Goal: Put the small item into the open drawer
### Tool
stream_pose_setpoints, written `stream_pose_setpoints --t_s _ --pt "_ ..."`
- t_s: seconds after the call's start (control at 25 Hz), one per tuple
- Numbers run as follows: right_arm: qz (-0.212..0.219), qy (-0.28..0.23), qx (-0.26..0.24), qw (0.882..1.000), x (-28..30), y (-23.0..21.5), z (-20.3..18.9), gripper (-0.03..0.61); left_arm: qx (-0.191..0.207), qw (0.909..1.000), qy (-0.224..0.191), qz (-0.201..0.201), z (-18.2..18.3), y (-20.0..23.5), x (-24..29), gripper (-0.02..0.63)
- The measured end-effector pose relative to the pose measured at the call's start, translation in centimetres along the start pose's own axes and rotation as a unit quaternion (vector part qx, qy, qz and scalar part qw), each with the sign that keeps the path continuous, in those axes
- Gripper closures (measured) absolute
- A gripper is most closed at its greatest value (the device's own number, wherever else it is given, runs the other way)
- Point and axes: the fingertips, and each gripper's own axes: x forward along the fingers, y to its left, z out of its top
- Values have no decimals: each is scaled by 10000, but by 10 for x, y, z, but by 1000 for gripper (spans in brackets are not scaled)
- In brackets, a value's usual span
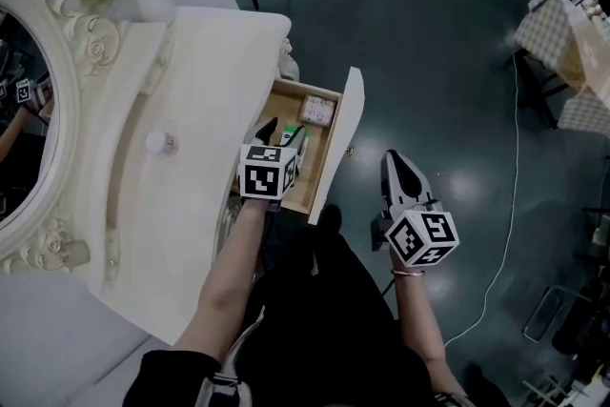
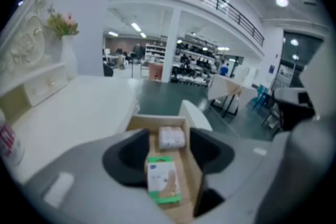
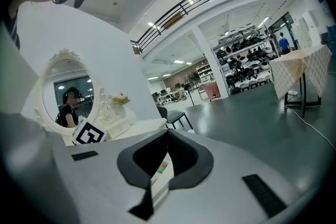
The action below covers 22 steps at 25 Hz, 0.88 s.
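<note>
Danger first: the left gripper [image 1: 283,133] hung low over the open wooden drawer with the white front [image 1: 338,143] at the middle of the head view. Its jaws were parted and gripped nothing. If they pinched shut there, I reckon they would snatch the small flat green-and-white box [image 2: 164,178] straight back up. A careless lift could also drag it over the edge, or knock a finger on the drawer's wooden wall [image 2: 157,122].

In the left gripper view the box lay on the drawer floor at lower centre, framed between the two dark pads [image 2: 126,157]. It sat close to the left one and clear of the right; contact with the left pad was too fine to call. A pinkish-white packet [image 2: 172,137] sat farther up the drawer.

The right gripper [image 1: 396,159] waited at centre right over the dark floor, its jaw tips together and empty.
</note>
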Motion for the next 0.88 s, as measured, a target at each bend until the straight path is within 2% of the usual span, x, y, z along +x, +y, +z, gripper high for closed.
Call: stream_pose_setpoints --t_s 0.2,0.44,0.68,0.88 --pt "23 -183 -69 9998 -5 8 12 574 69 9971 -746 98 38 0 -42 435" --pt "93 -338 -202 9992 -15 21 18 574 57 9899 -1414 86 60 -4 -89 512" --pt "135 -458 -311 9984 -25 33 23 574 17 9835 -1803 114 67 -4 -124 592" --pt "172 -519 -431 9976 -30 41 25 574 8 9798 -1999 96 68 -4 -145 606"
